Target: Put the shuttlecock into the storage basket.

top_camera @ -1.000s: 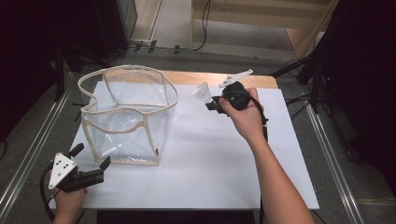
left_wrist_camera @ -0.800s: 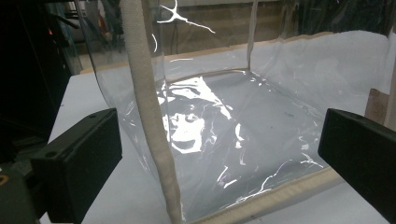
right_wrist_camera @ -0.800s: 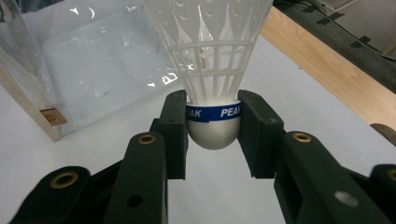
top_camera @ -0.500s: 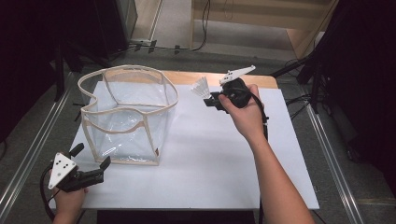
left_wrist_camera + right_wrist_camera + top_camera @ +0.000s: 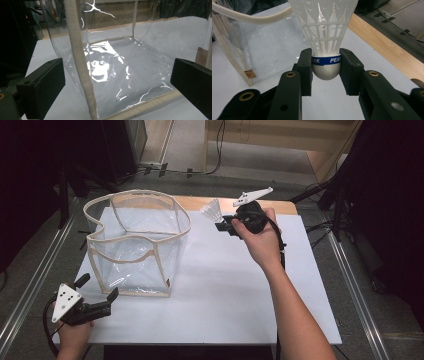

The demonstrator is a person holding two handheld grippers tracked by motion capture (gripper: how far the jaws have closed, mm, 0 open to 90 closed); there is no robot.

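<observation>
**Shuttlecock lifted a little, left hand unmoved**

Since the earlier frames the right gripper has tilted its grey plate upward and the shuttlecock has crept slightly up and toward the bag; the left gripper sits where it was.

In the right gripper view the shuttlecock is pinched at its rounded cork base, one black pad on each side of the blue band, with the white skirt flaring up and away from the jaws. It hangs clear of the white mat, above the mat's far edge near the strip of bare wooden tabletop. From the high view it is near the bag's right wall but not touching it.

The bag stands upright on the left part of the mat, its clear walls edged in cream trim, mouth open upward, nothing visible inside. A small brown tag sits at one lower corner.

At the mat's near left corner the left gripper rests low in the person's hand, jaws spread wide and holding nothing. In its own view they point at the bag, one pad either side of a trimmed corner seam without touching it.
</observation>
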